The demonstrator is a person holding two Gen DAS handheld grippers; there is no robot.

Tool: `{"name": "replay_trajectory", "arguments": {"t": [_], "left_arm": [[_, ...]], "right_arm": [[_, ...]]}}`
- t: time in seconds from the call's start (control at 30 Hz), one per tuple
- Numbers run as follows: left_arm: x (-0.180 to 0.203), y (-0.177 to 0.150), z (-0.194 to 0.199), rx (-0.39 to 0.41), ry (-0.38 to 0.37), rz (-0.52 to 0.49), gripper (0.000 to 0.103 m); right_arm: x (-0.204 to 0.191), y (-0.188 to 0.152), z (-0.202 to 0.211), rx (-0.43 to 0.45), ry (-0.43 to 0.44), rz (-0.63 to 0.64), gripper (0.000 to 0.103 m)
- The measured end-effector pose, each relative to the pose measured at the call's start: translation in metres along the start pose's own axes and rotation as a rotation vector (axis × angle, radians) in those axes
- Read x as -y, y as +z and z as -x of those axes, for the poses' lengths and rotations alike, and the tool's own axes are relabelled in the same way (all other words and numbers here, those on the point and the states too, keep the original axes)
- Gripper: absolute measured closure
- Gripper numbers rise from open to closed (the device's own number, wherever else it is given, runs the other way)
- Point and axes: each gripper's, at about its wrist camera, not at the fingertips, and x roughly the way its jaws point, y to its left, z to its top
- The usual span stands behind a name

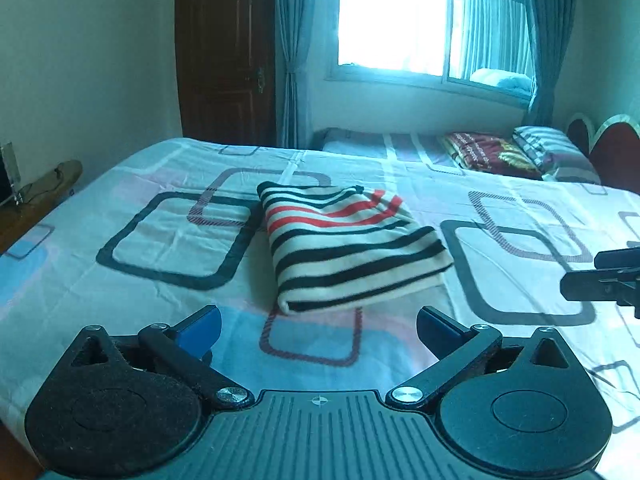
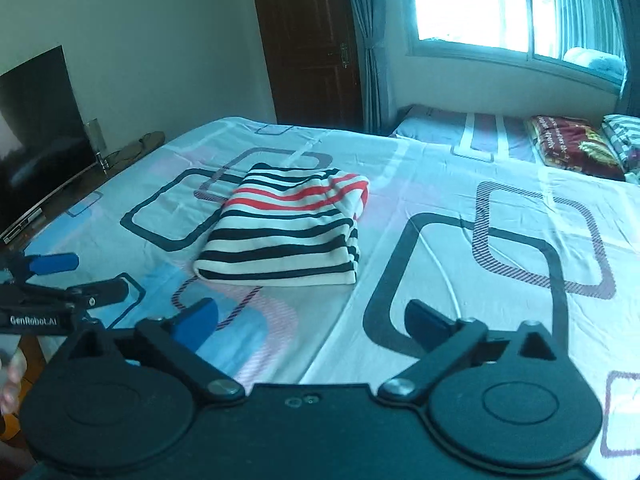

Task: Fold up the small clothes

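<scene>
A: Folded striped garment (image 1: 348, 244), lying flat on the patterned bedsheet (image 1: 168, 236), mid-bed. Black and red stripes on white. Hard to say which kind of garment; folds hide its shape.

B: Same from the right wrist view: striped garment (image 2: 288, 228), untouched, clear of both tools.

A: Left gripper (image 1: 318, 326) just short of the near edge, blue pads spread wide, nothing between them.

B: Right gripper (image 2: 312, 320) likewise released, empty, hovering over bare bedsheet (image 2: 440, 200) near the garment's corner.

A: Right gripper (image 1: 600, 280) cut off at the frame edge in the left view; only dark fingers visible.

B: Left gripper (image 2: 64, 276) also partly cropped at the left. Blurred bit of a hand (image 2: 10, 384) below it.

A: Beyond: maroon pillow (image 1: 492, 156), curtains (image 1: 290, 48), a washed-out window (image 1: 400, 16). Nothing readable outside.

B: Dark door (image 2: 308, 40), television (image 2: 36, 136) cut off at the left.
</scene>
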Motion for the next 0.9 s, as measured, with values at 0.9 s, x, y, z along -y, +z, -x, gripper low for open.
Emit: {"name": "replay_trajectory", "arguments": {"t": [0.9], "left_arm": [[0.005,0.003,0.029,0.059,-0.049,-0.017,0.000]], "right_arm": [[-0.024,-0.004,0.024,0.066,-0.074,-0.001,0.001]]}}
